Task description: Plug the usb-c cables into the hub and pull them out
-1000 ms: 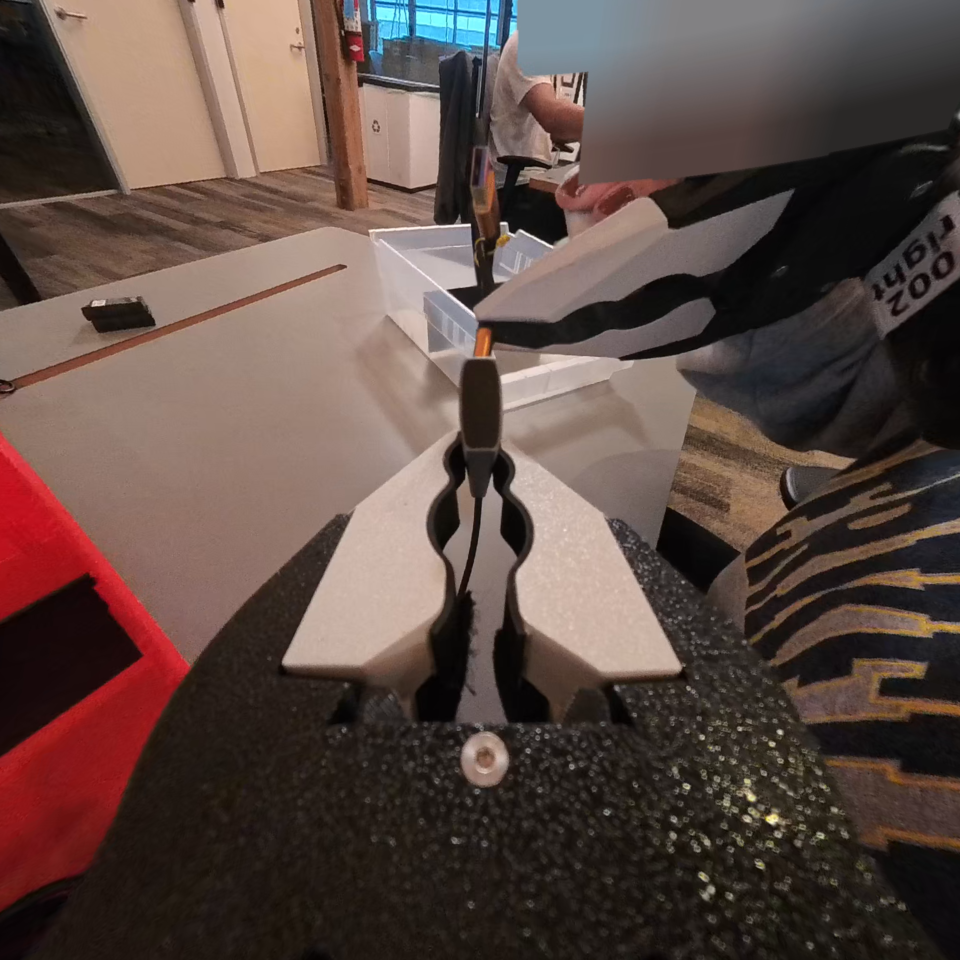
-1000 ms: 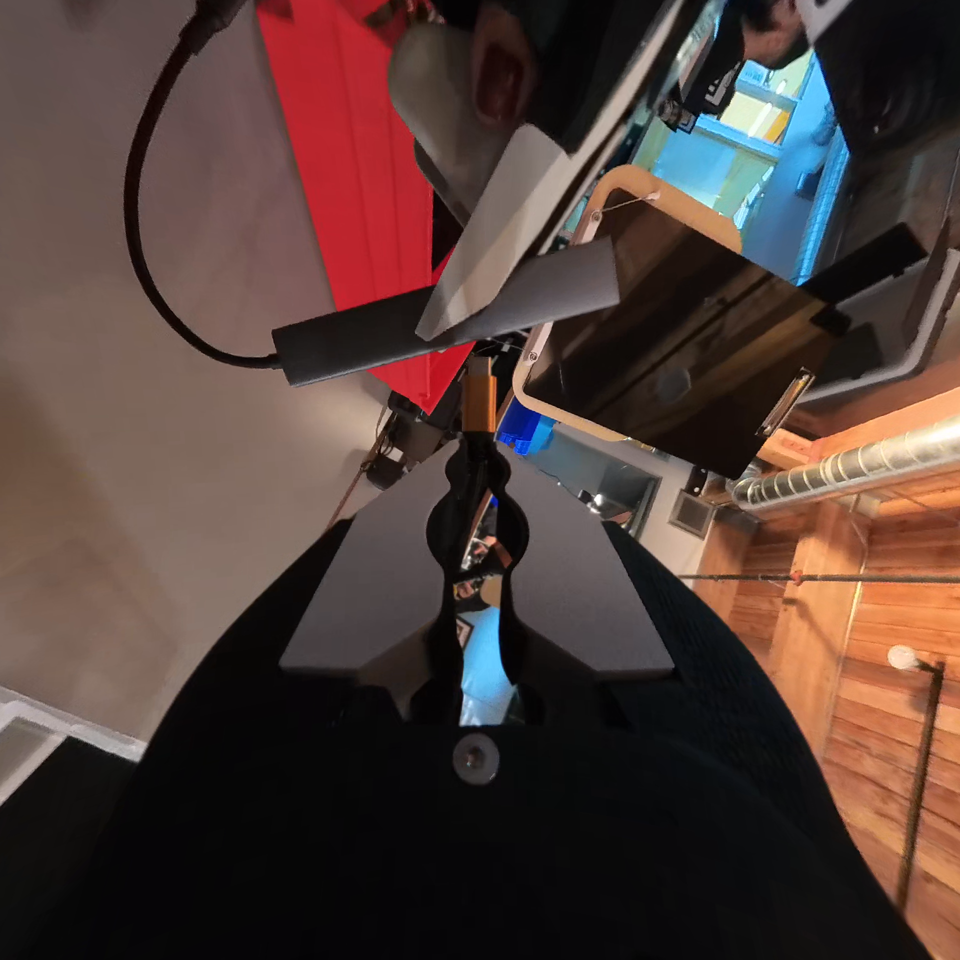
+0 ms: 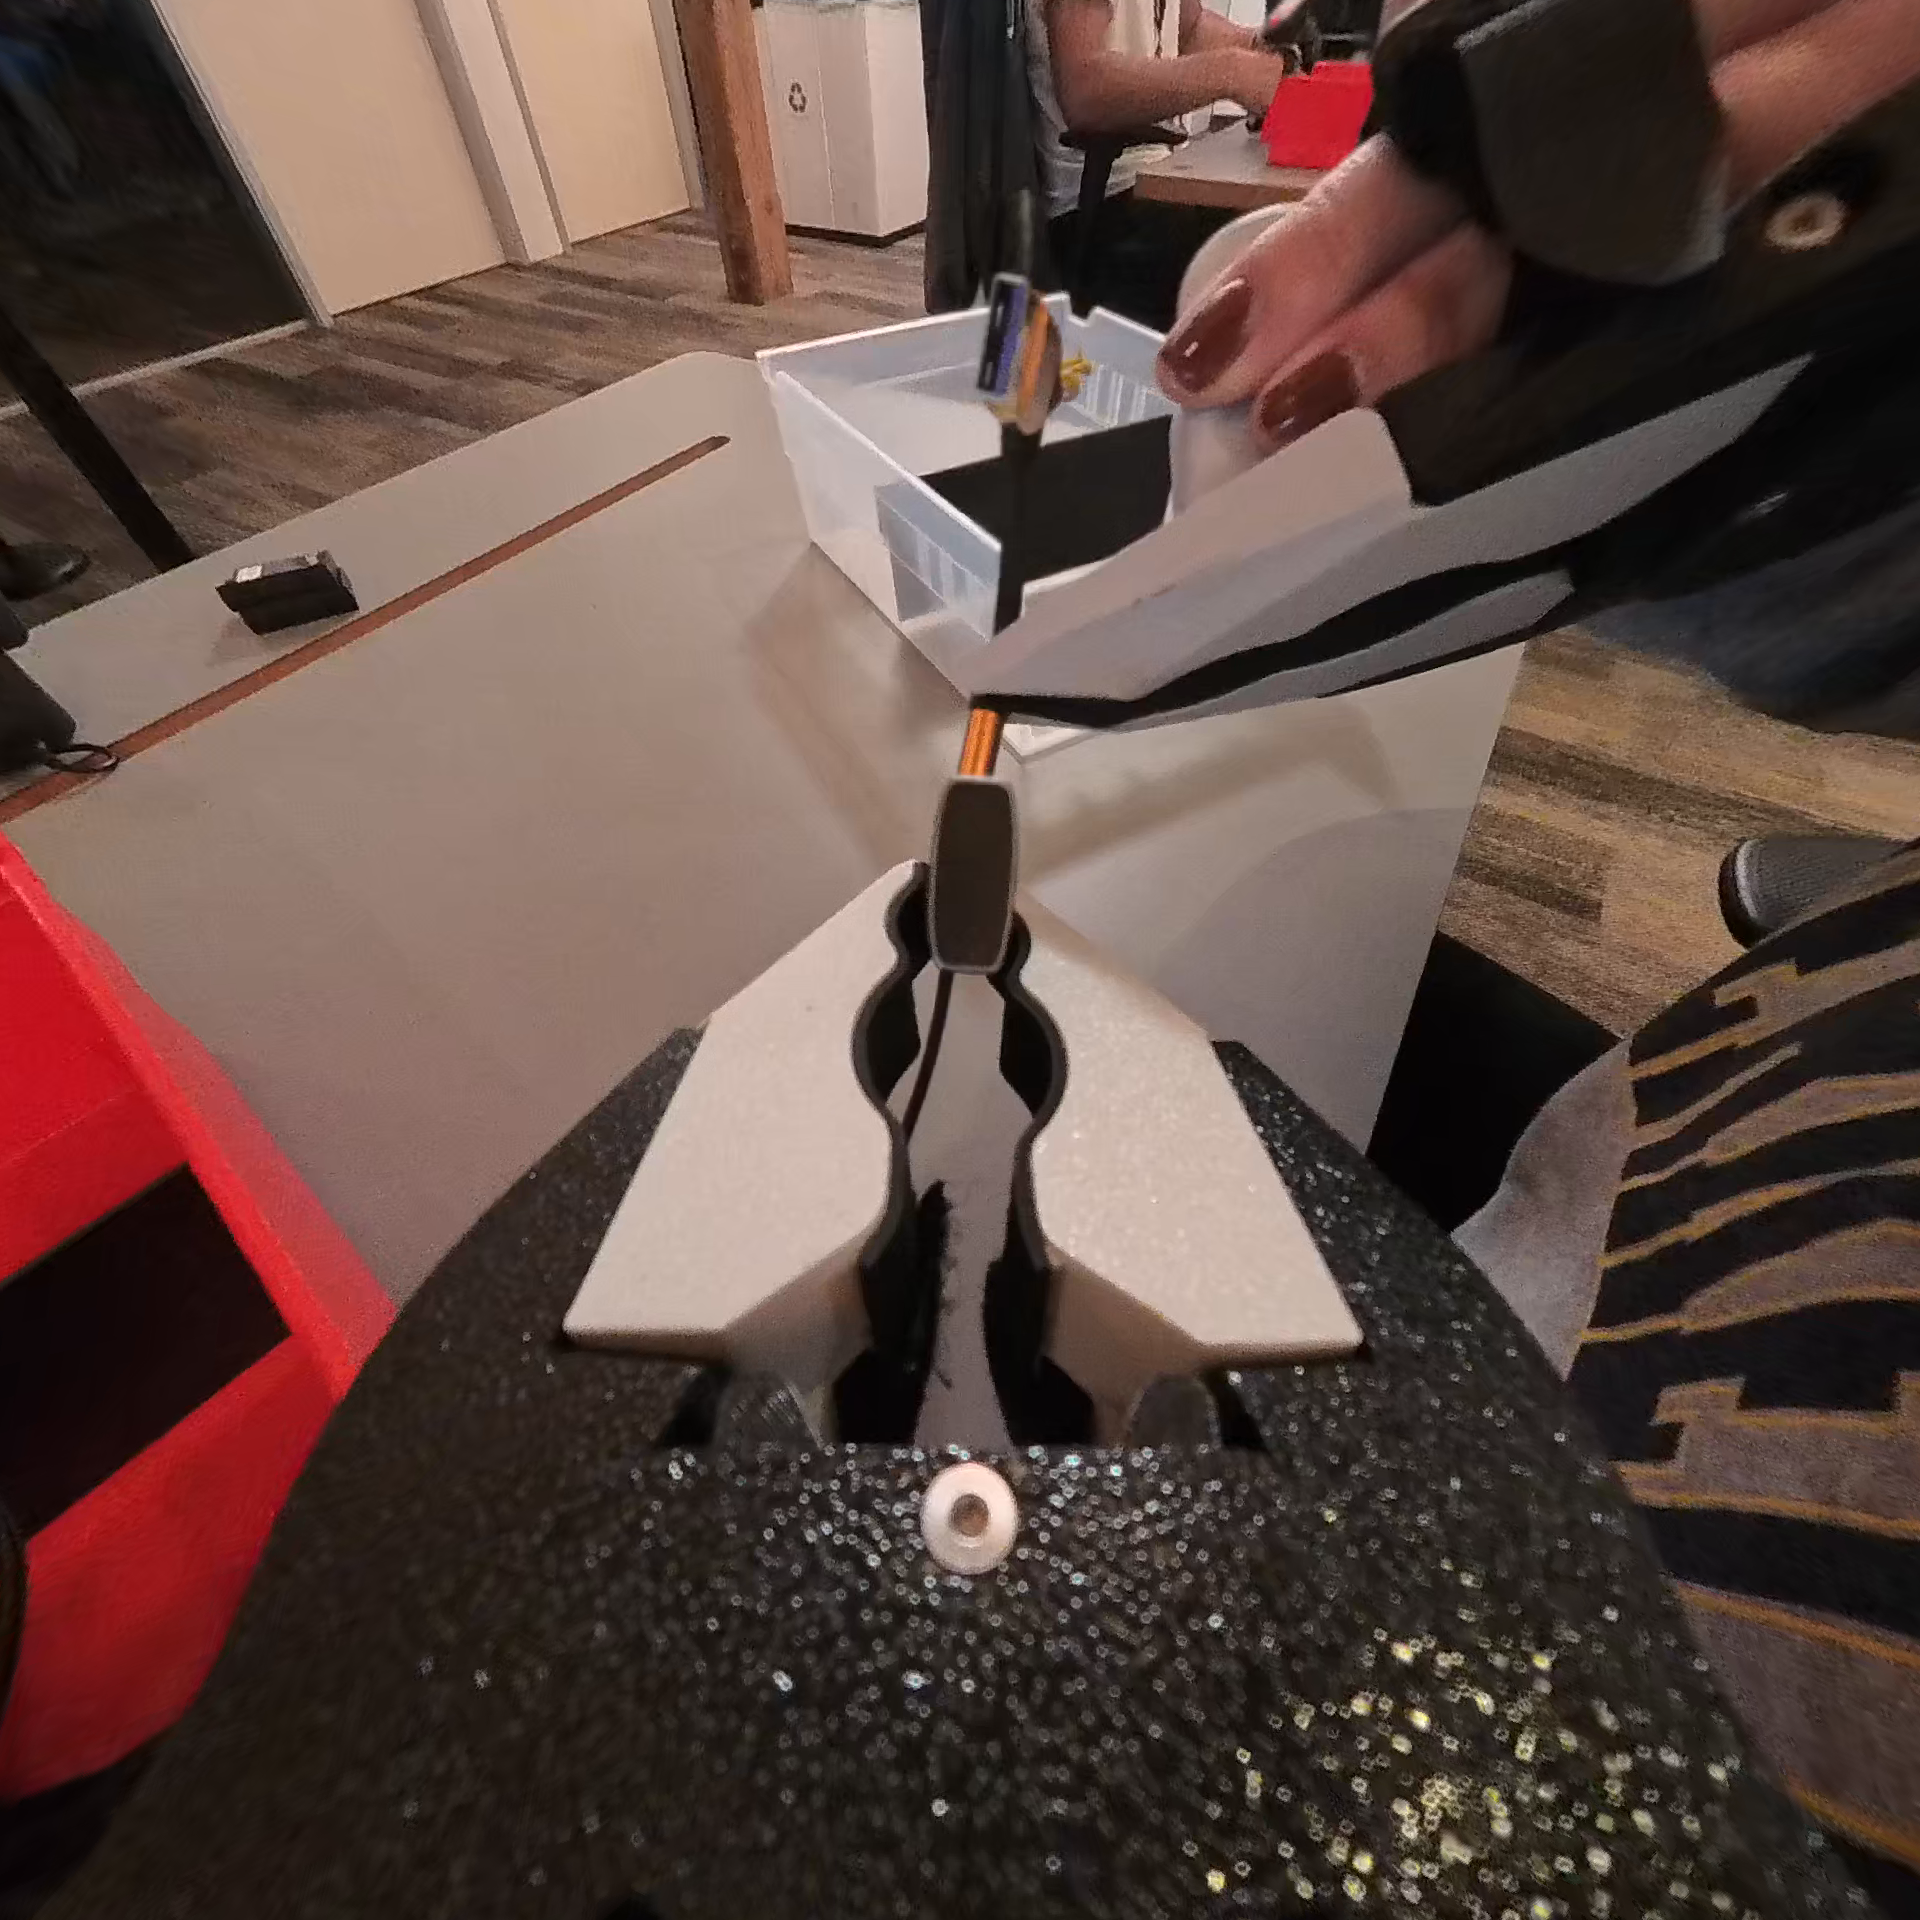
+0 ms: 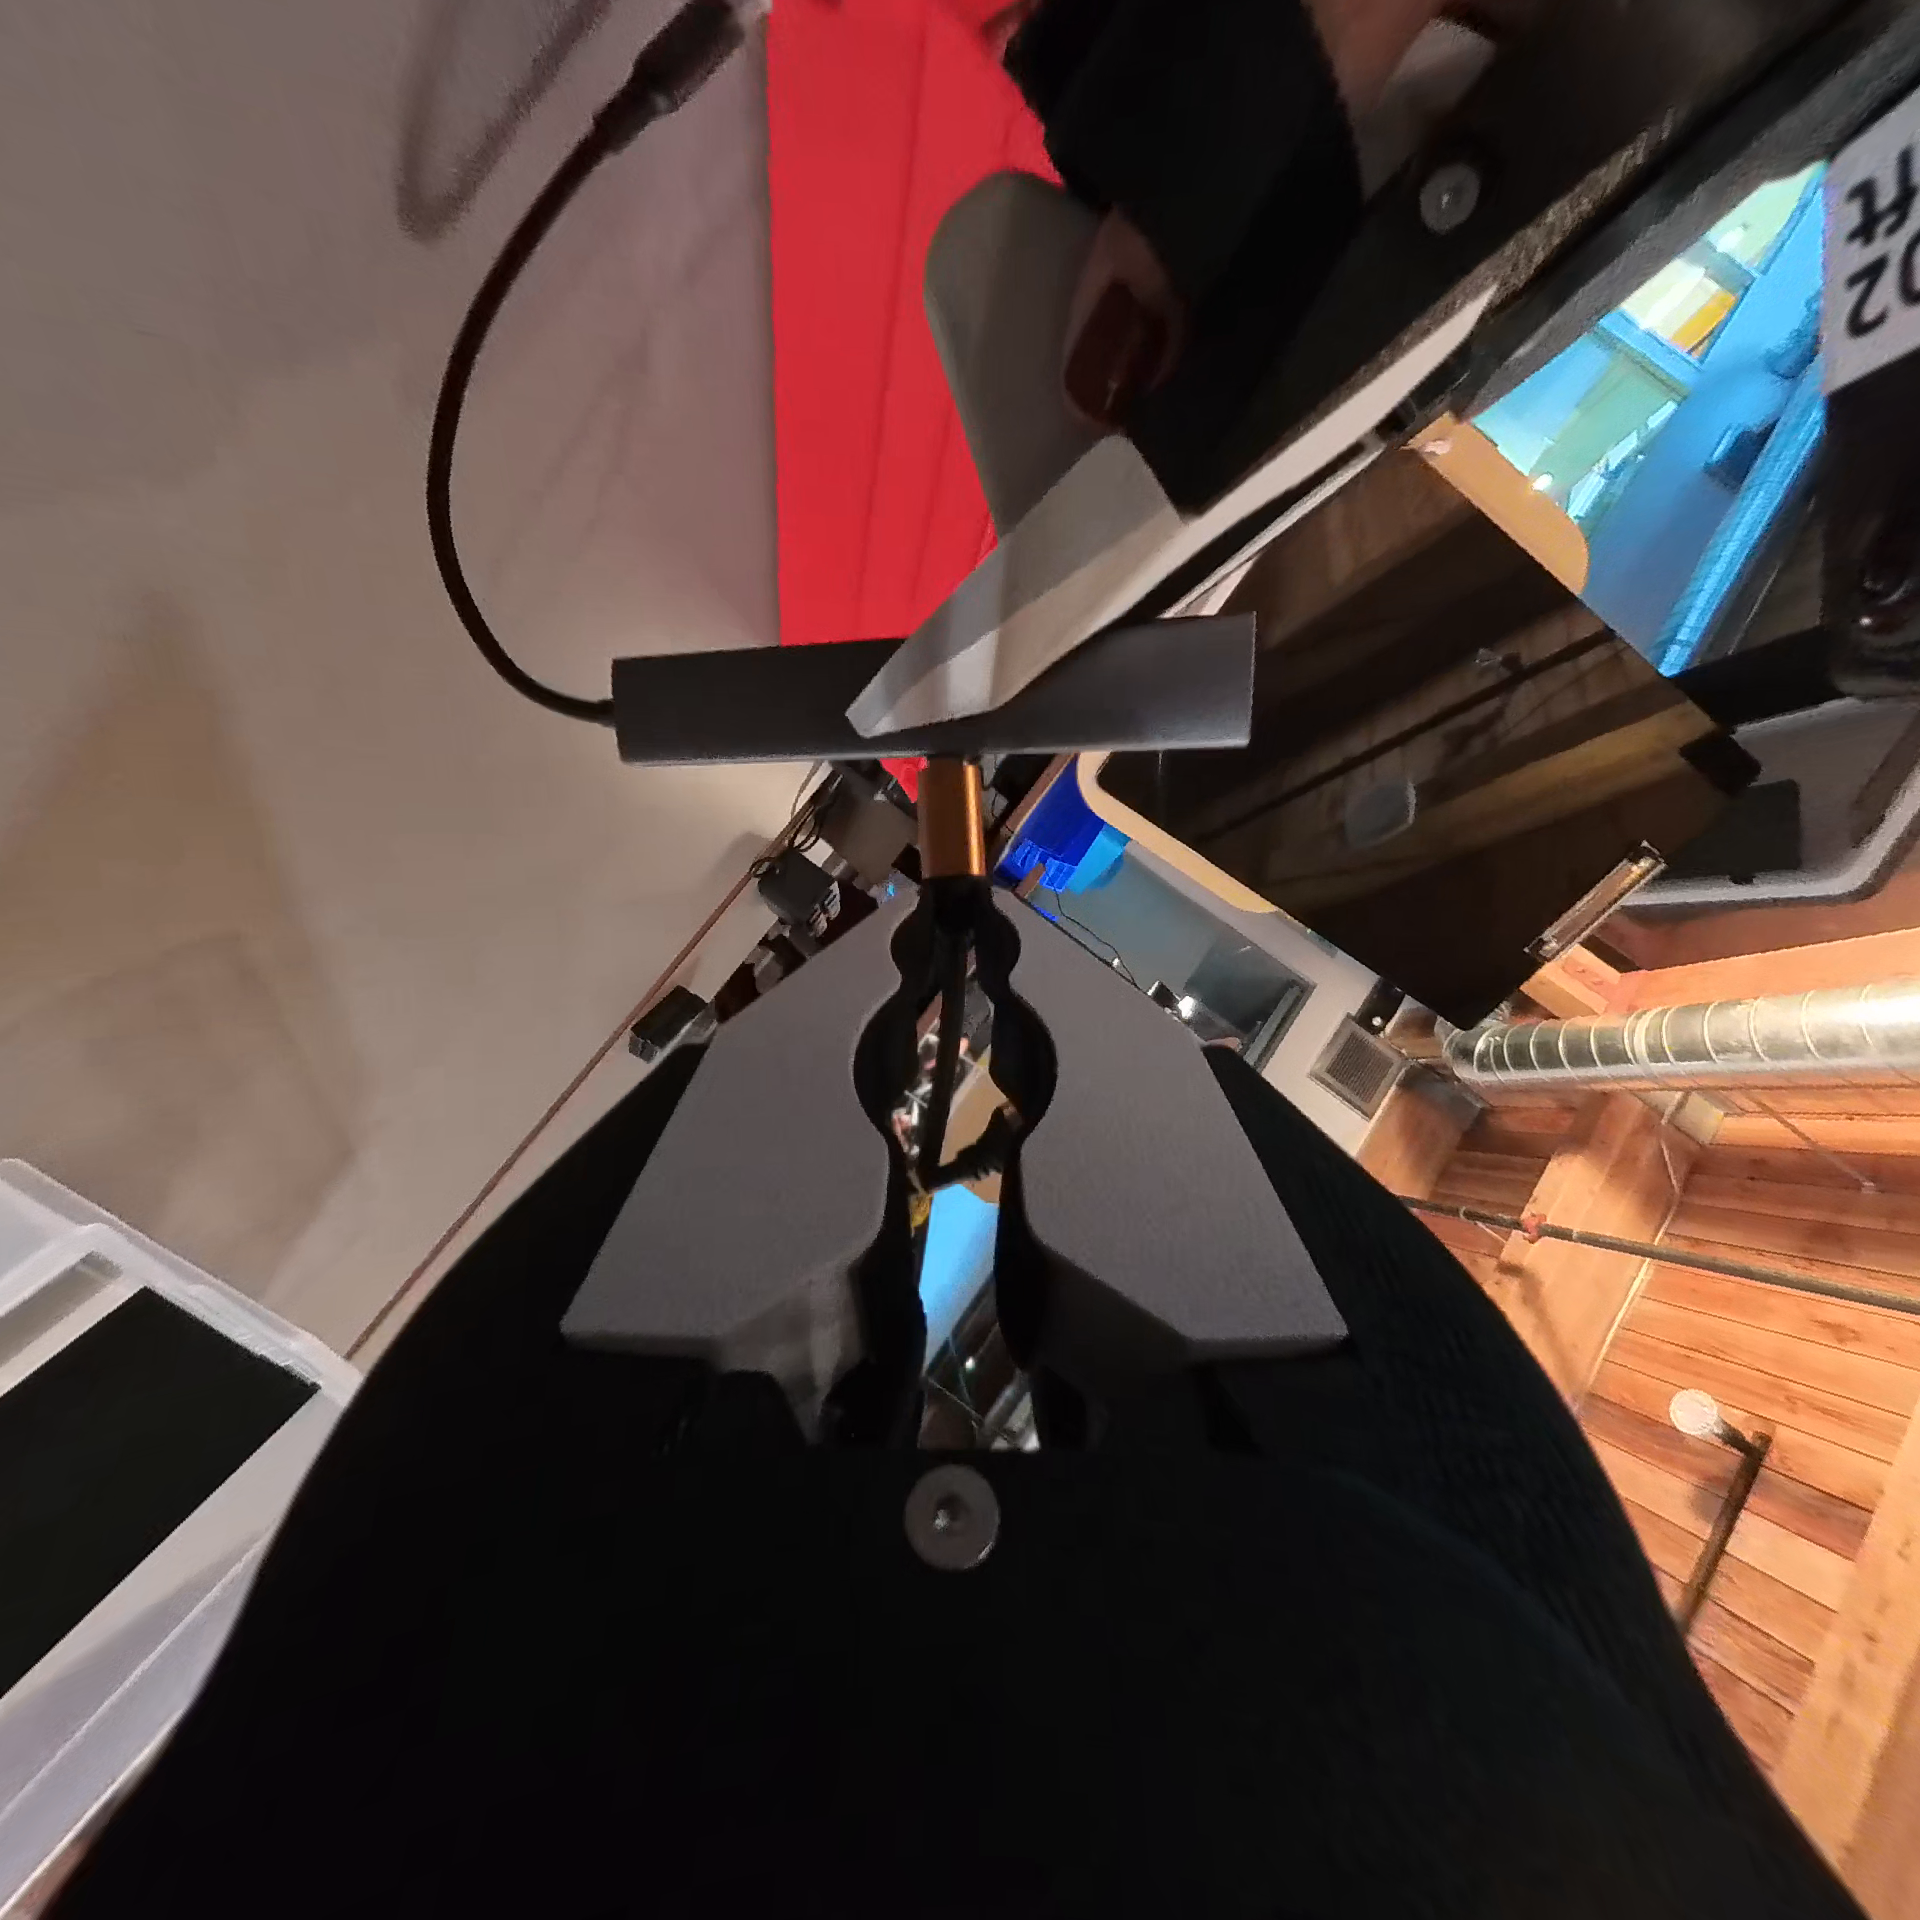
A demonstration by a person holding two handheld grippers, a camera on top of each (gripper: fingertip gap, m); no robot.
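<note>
My left gripper (image 3: 968, 904) is shut on a dark grey hub (image 3: 971, 883), seen end-on and held above the table. In the right wrist view the hub (image 4: 748, 707) lies level, pinched between the left gripper's fingers (image 4: 997, 644). My right gripper (image 4: 954, 909) is shut on a black cable just behind its orange usb-c plug (image 4: 954, 826). The plug's tip meets the hub's edge; how deep it sits is hidden. In the left wrist view the right gripper (image 3: 1003, 696) comes in from the right above the orange plug (image 3: 979, 743). The cable's other connector (image 3: 1023, 353) sticks up beyond.
A clear plastic bin (image 3: 852, 436) with a black mat stands at the table's far right. A red box (image 3: 125, 1247) is at the left. A small black block (image 3: 286, 592) lies on the grey table (image 3: 468, 831). The hub's own black lead (image 4: 468, 416) loops away. The tips of both grippers are at nearly the same place.
The hub now lies level and centred in the right wrist view instead of tilted. The right gripper and the hand on it have come closer in the left wrist view. Both grips are unchanged.
</note>
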